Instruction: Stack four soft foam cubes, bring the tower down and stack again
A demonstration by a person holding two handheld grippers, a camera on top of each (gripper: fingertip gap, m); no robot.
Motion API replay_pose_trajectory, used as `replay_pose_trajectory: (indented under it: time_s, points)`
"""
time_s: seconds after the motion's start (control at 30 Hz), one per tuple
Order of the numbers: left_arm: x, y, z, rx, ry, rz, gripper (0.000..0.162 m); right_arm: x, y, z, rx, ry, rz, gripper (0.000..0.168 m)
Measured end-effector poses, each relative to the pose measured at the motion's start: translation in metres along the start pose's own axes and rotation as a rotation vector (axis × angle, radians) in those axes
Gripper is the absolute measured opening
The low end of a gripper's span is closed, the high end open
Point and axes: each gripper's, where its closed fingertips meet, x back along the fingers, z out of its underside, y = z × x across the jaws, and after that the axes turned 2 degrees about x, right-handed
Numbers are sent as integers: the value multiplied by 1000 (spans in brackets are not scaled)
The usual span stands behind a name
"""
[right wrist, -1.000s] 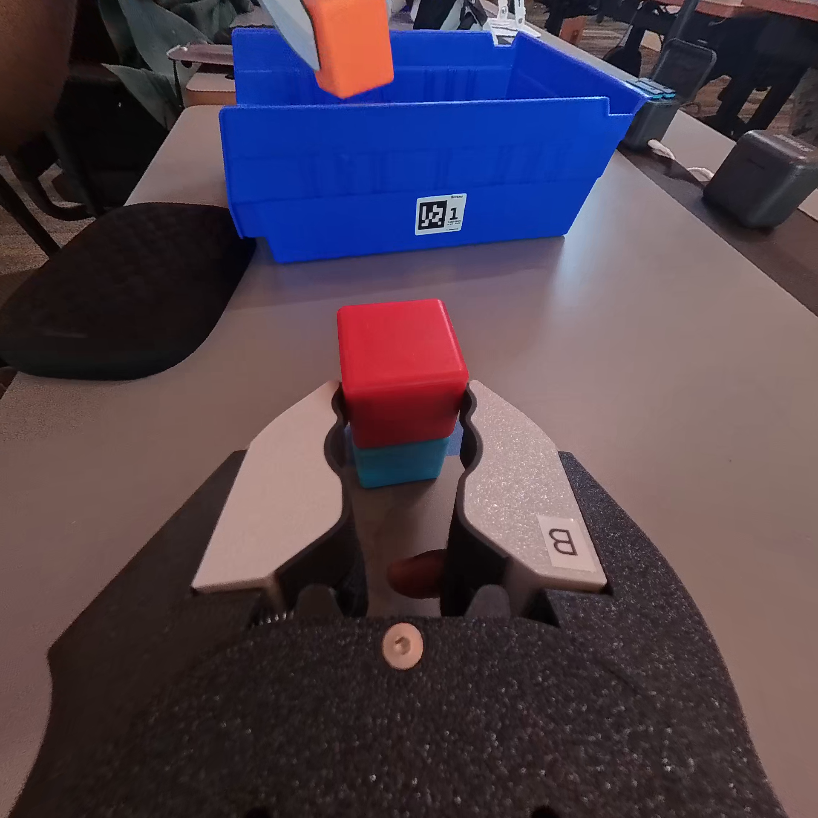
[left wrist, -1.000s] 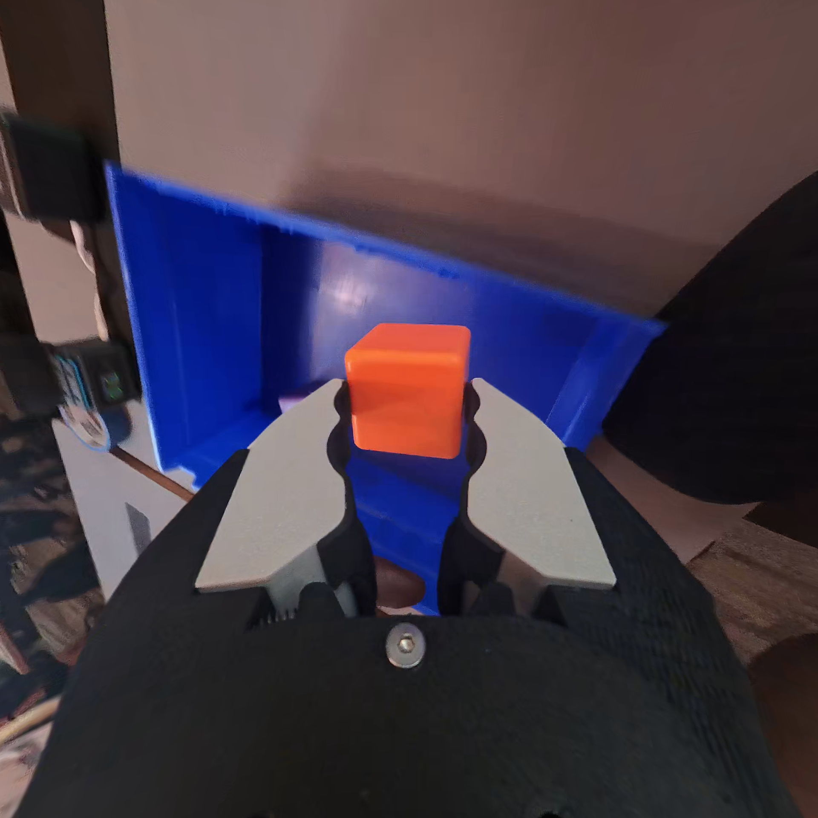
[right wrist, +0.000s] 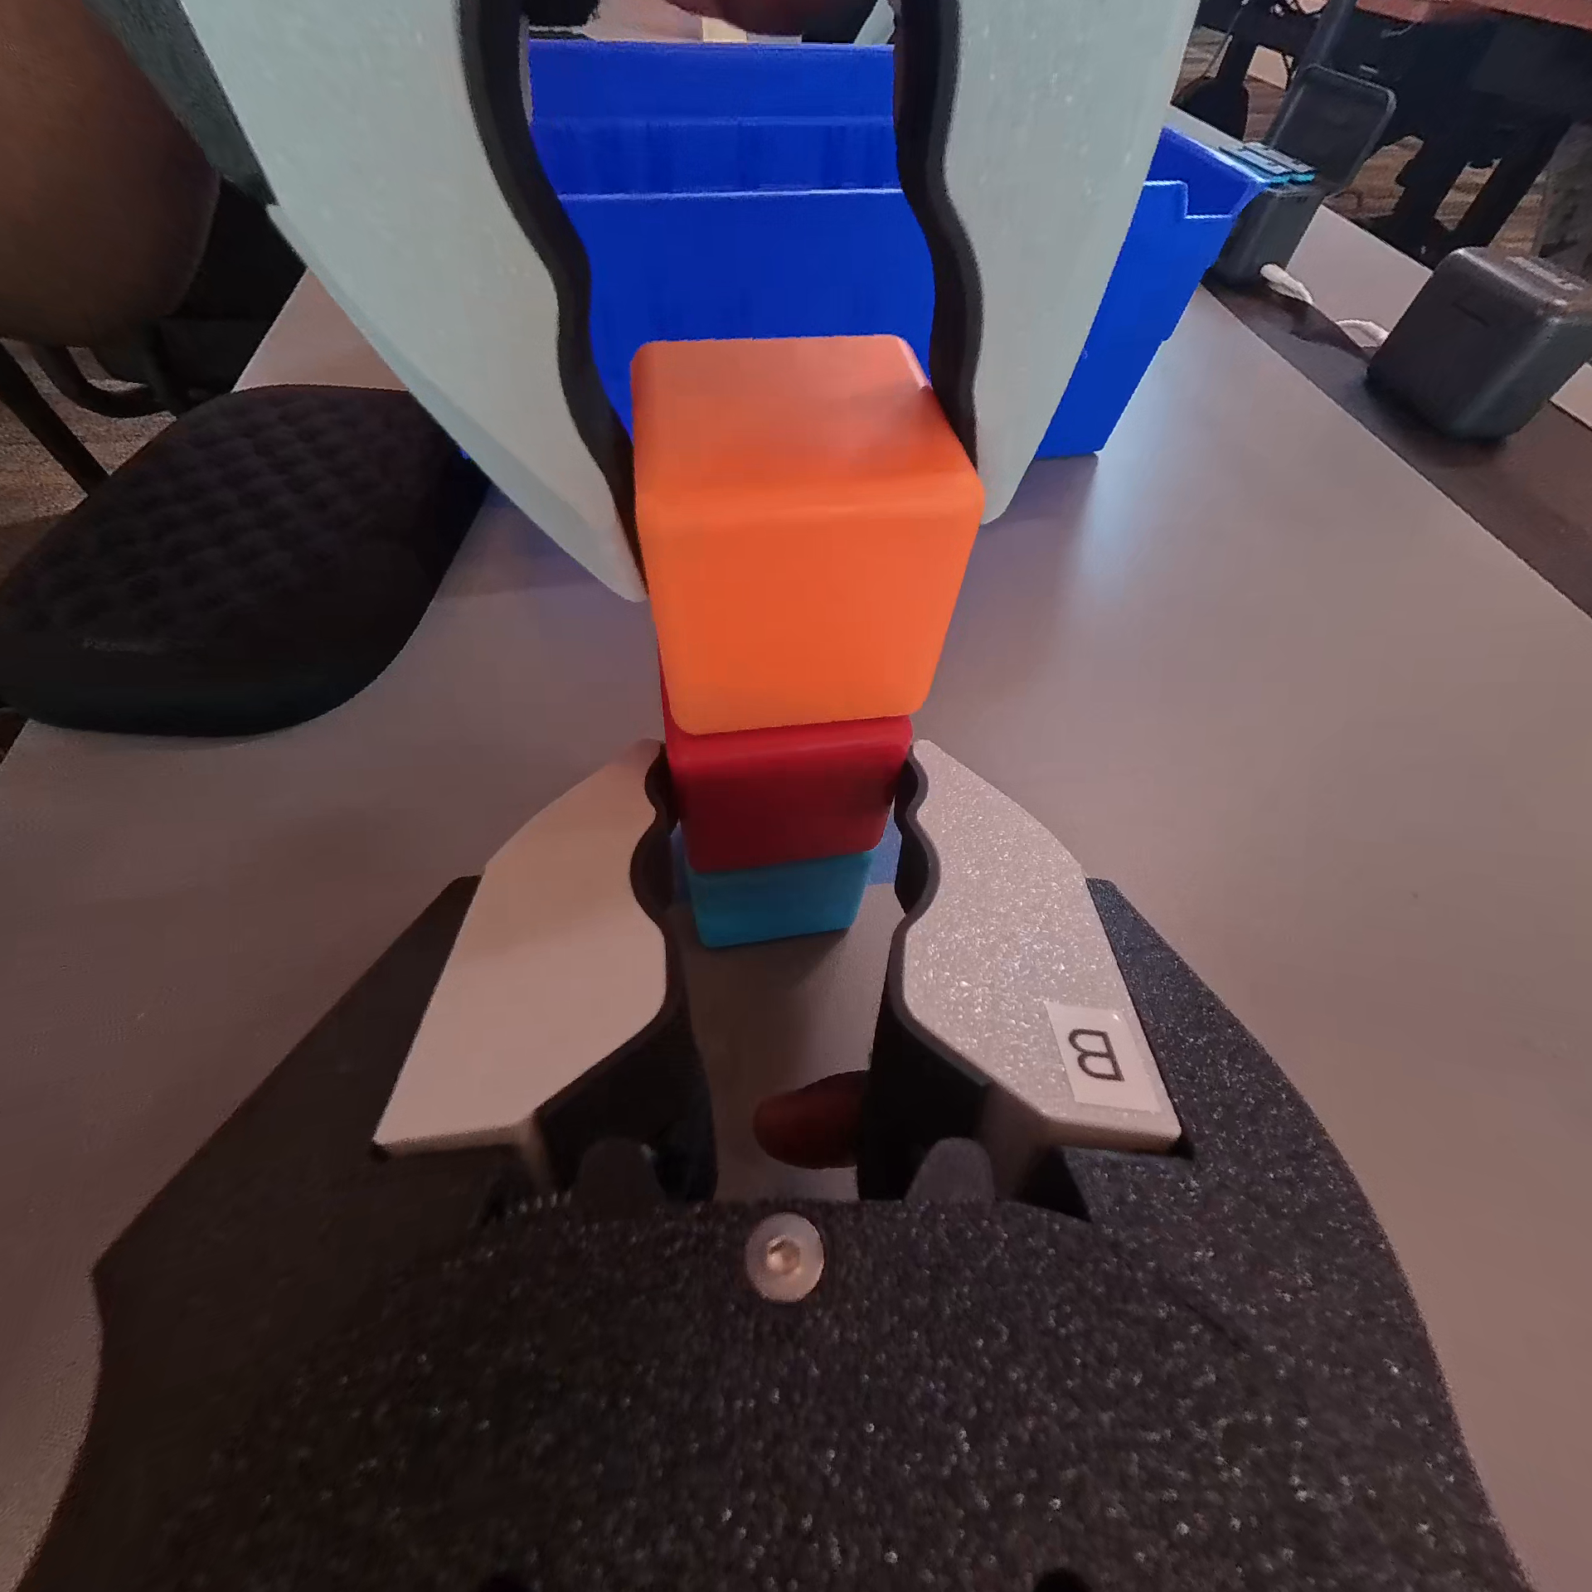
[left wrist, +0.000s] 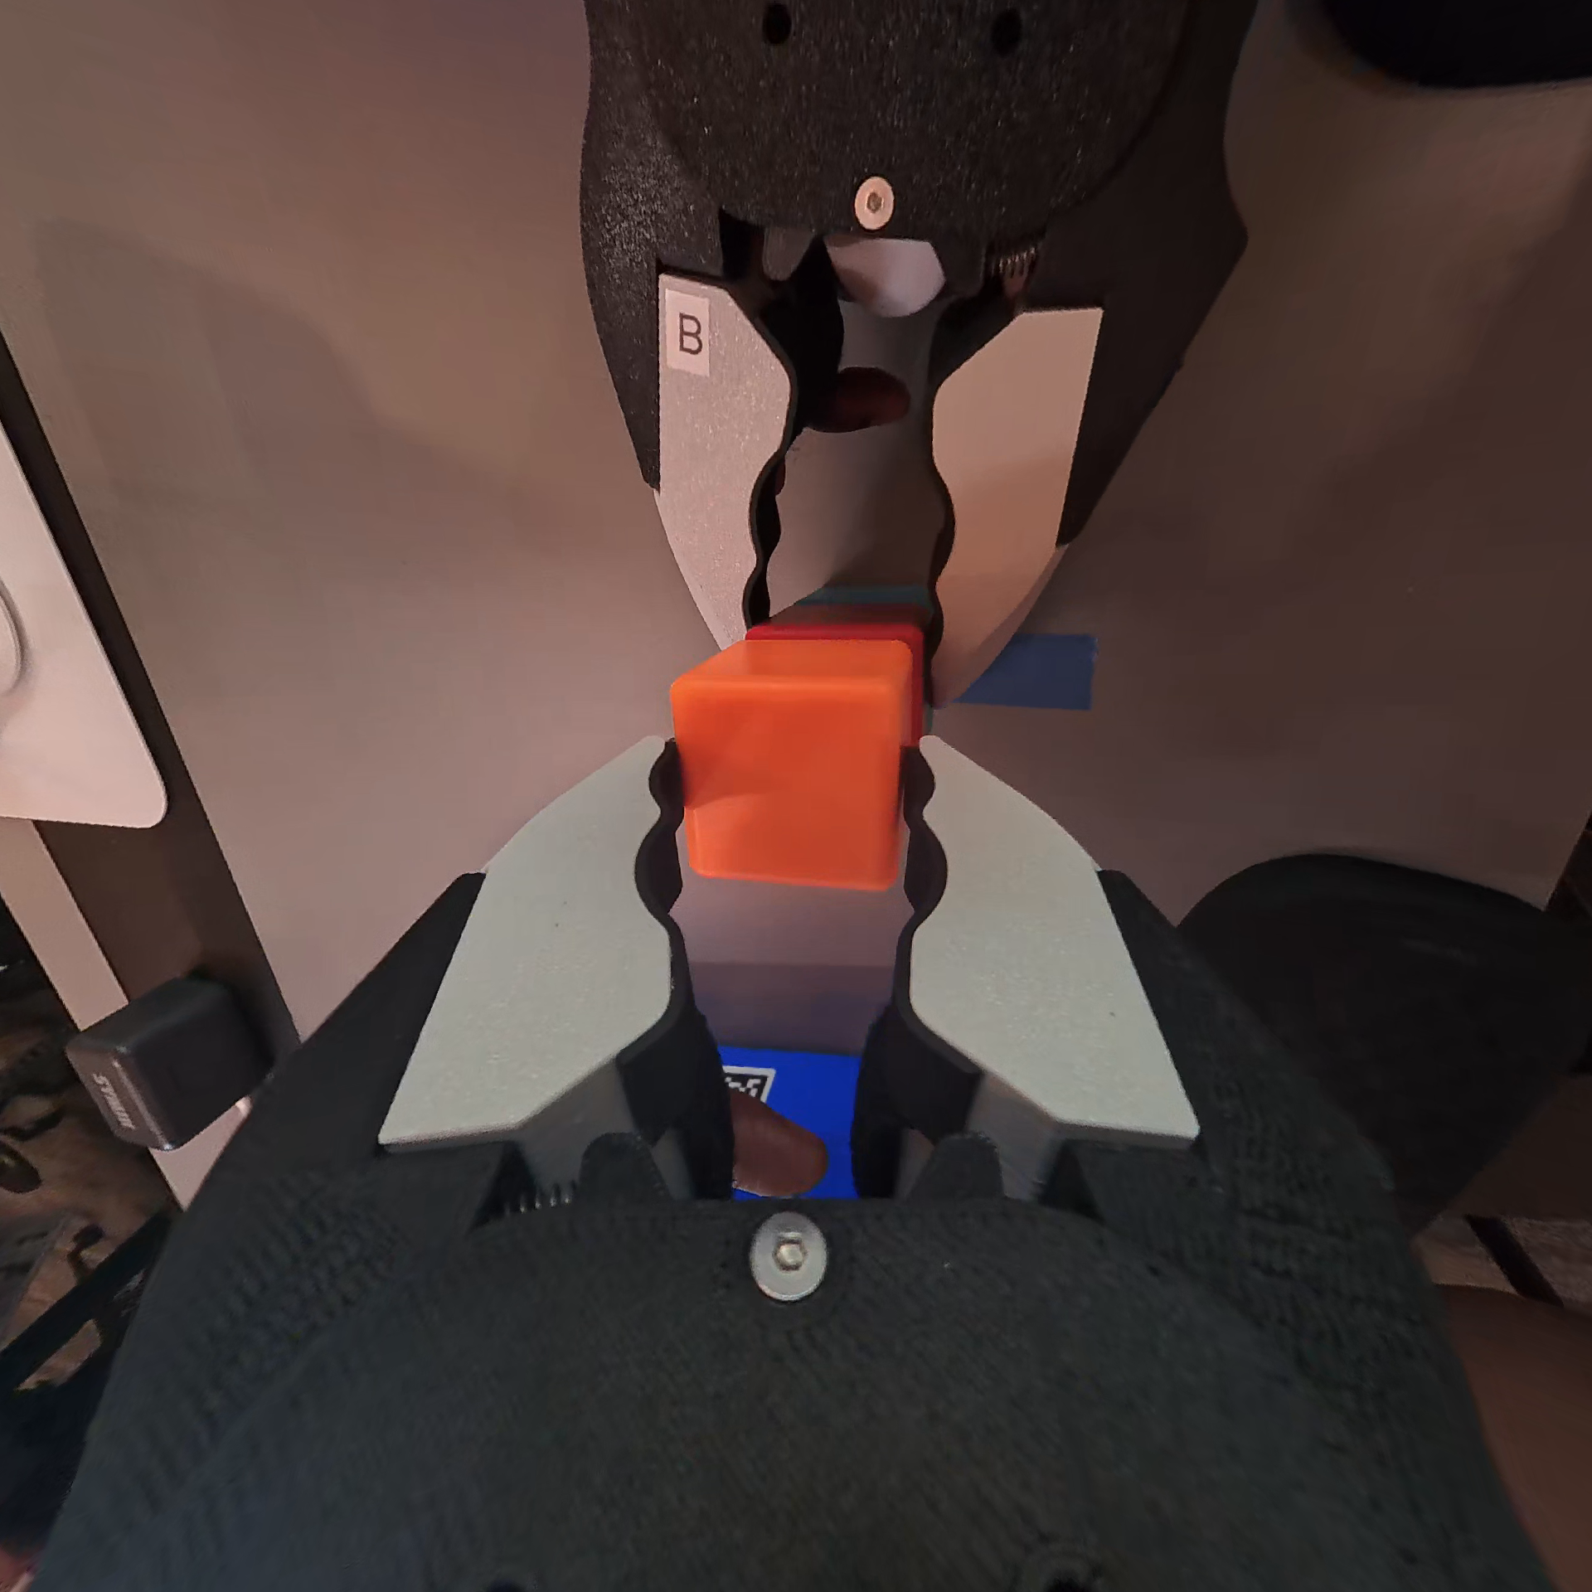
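Office or lab workroom: long grey laminate table (right wrist: 1249, 689), blue plastic storage bin (right wrist: 749, 250) with a printed marker tag, dark equipment cases (right wrist: 1490, 345) along the edge, black mesh chair seat (right wrist: 215, 560), further desks behind.

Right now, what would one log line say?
left tool: shut on orange cube | orange over red cube | right tool: shut on red | teal cube: bottom
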Motion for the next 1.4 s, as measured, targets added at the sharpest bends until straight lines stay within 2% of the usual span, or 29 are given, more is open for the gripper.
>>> replay_pose_trajectory:
  time_s: [0.27, 0.3, 0.33, 0.37, 0.5, 0.6, 0.7, 0.77, 0.8, 0.87, 0.97, 1.03, 1.17, 1.3, 1.37, 1.4]
  points:
    - [0, 0, 0, 29, -17, -4, 50, 1, 0, 0, 4, 10, -4, 49]
    - [0, 0, 0, 30, -17, -5, 50, 2, 1, -3, 4, 0, -8, 52]
    - [0, 0, 0, 27, -21, -6, 50, 5, 1, -9, -7, -31, -11, 62]
    - [0, 0, 0, 24, -24, -7, 50, 8, 1, -17, -21, -73, -18, 63]
    - [0, 0, 0, 29, -30, -9, 50, 12, -4, -30, -19, -120, 6, 48]
    - [0, 0, 0, 35, -60, -13, 50, 12, -3, -29, -23, -130, 0, 47]
    - [17, 1, 13, 101, -156, -1, 63, 12, -3, -29, -19, -128, 2, 47]
    - [40, 15, 43, 171, -192, -62, 72, 12, -3, -29, -20, -134, 0, 48]
    - [50, 23, 66, 218, -172, -94, 77, 13, -3, -29, -21, -136, -2, 47]
    - [64, 40, 127, 311, -63, -165, 77, 12, -3, -29, -20, -137, -5, 47]
    - [61, 57, 225, 456, 160, -192, 76, 13, -3, -29, -20, -136, -5, 47]
    - [43, 69, 273, 567, 234, -192, 76, 12, -3, -29, -19, -136, -3, 47]
    - [-5, 74, 317, 631, 270, -114, 74, 12, -2, -29, -15, -136, 0, 47]
    - [-27, 71, 333, 592, 314, -73, 71, 13, -2, -29, -13, -138, 5, 47]
    - [-33, 70, 342, 588, 356, -58, 65, 12, -2, -29, -14, -139, 4, 47]
    - [-36, 68, 347, 577, 377, -47, 57, 13, -3, -29, -15, -140, 4, 47]
